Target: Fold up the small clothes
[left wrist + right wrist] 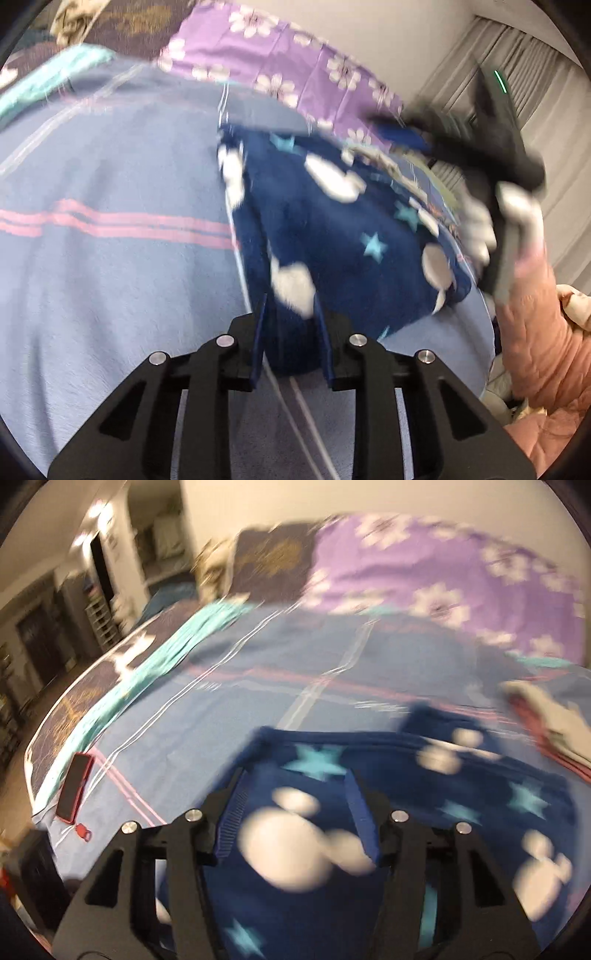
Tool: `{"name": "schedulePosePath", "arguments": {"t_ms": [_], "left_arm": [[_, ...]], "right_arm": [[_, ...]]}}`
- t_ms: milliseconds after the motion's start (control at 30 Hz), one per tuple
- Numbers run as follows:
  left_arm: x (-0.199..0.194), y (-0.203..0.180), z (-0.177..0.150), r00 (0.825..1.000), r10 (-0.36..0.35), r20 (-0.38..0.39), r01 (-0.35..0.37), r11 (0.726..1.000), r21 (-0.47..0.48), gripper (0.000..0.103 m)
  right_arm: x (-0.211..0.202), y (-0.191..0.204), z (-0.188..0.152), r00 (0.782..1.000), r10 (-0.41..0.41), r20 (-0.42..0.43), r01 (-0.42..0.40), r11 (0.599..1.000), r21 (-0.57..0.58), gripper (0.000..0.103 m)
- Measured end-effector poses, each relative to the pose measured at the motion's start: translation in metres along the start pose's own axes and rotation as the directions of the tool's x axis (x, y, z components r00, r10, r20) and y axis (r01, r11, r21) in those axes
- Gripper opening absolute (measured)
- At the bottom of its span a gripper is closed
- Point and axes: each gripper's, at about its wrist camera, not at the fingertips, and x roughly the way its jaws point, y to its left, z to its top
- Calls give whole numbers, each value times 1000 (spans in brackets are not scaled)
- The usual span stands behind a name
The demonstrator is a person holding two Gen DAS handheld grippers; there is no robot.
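Left jaws: left gripper [290, 325] pinches the near edge of the navy fleece garment with stars and white blobs [332, 229] — it lies on the blue striped bedsheet [110, 258].
Right side: right gripper [436, 138] meets the garment's far corner.
Right jaws: set apart around the fleece [406, 775]; grip unclear — blurred.
Sheet edge: red-cased phone [74, 788].

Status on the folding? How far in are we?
Early. Done: nothing clearly folded; a blurred pale and red cloth pile beside it can't be judged. In hand: left gripper and right gripper each have the navy star garment between their fingers above the blue bedsheet. Left: every fold.
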Motion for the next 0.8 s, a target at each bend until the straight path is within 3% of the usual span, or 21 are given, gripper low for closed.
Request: {"name": "schedulePosePath", "arguments": {"t_ms": [167,233,300,333,433,467,533,667,800], "left_arm": [[-7,-23,25,996,-37,81,30,996,86,27],[14,-32,42,997,-19,68,13,996,85,39],[38,-33,46,999,14,34,-17,997,80,40],[54,-30,42,998,67,3,-67,994,82,42],[63,-32,37,995,95,16,-96,990,103,45],[61,-32,37,995,96,17,-97,990,105,45],[59,-31,35,995,103,11,-104,989,109,46],[60,-32,33,993,118,15,-119,986,120,46],[64,-38,32,990,137,15,-137,978,156,55]], "right_arm": [[-61,-47,-59,982,-178,64,173,982,80,55],[-76,-54,-86,974,-215,67,206,971,121,55],[-80,-60,-105,976,-211,55,200,967,161,59],[-77,-62,-116,978,-207,35,198,965,173,64],[-34,-71,-155,970,-185,-156,217,952,217,66],[-33,-72,-167,977,-184,-108,206,947,248,66],[-38,-66,-164,971,-209,-119,231,948,219,66],[-39,-74,-158,976,-160,-150,192,952,237,67],[-52,-80,-134,986,-120,-118,150,943,297,59]]}}
